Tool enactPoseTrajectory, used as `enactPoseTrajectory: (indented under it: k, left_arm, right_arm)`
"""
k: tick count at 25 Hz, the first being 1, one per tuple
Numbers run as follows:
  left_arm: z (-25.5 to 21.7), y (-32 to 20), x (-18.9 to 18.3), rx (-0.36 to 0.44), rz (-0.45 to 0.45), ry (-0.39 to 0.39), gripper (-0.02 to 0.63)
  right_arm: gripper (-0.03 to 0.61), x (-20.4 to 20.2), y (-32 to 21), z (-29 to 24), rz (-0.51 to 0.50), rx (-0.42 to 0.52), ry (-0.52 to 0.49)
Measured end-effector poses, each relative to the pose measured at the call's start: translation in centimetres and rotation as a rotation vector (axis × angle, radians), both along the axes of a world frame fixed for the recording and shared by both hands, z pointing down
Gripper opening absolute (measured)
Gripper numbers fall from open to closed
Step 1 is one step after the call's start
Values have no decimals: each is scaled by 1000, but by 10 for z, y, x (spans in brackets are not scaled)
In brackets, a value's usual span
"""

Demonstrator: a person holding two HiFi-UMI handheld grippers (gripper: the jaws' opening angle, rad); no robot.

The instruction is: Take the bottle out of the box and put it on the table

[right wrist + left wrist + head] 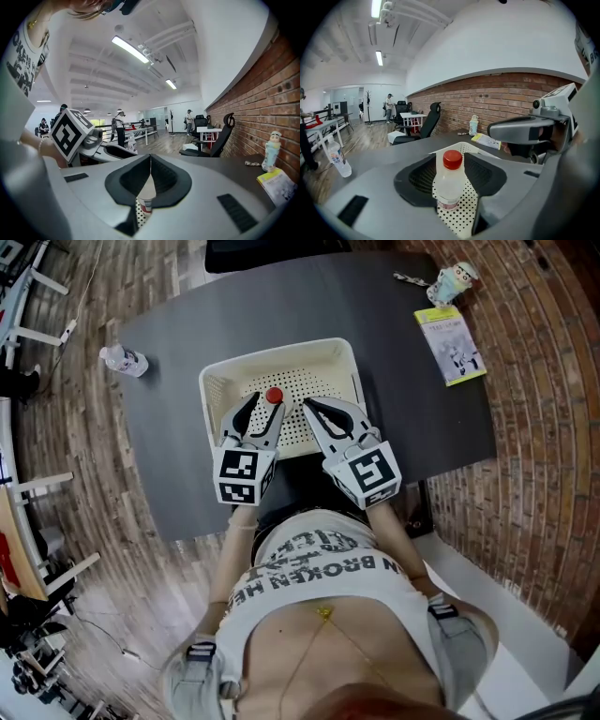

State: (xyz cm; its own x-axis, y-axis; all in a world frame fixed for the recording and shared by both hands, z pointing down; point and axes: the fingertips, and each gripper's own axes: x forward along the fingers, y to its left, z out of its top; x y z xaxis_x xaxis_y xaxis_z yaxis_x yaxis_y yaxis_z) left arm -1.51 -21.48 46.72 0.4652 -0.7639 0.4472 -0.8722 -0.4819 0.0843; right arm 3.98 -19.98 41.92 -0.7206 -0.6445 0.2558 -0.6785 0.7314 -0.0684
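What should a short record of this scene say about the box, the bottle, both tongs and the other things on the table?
box: white, perforated, on the dark table
bottle: red cap, upright inside the box
left tongs: open, one jaw on each side of the bottle
right tongs: shut, empty, over the box
others on the table: second bottle at the left; booklet and figure at the far right
task: bottle not yet out

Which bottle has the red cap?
The bottle standing in the box, between the left gripper's open jaws. The other bottle, out on the table, shows no red.
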Motion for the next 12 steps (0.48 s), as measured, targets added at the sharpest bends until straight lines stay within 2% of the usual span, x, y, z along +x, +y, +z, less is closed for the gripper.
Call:
enactPoseTrajectory:
  k: [3,12]
  left_arm:
    - [4,-7,3,1,17,-18,181]
    - [17,-17,15,2,65,-44,181]
  right_arm:
    - [9,2,-3,3,7,-1,6]
    - [9,5,-9,7,16,-9,9]
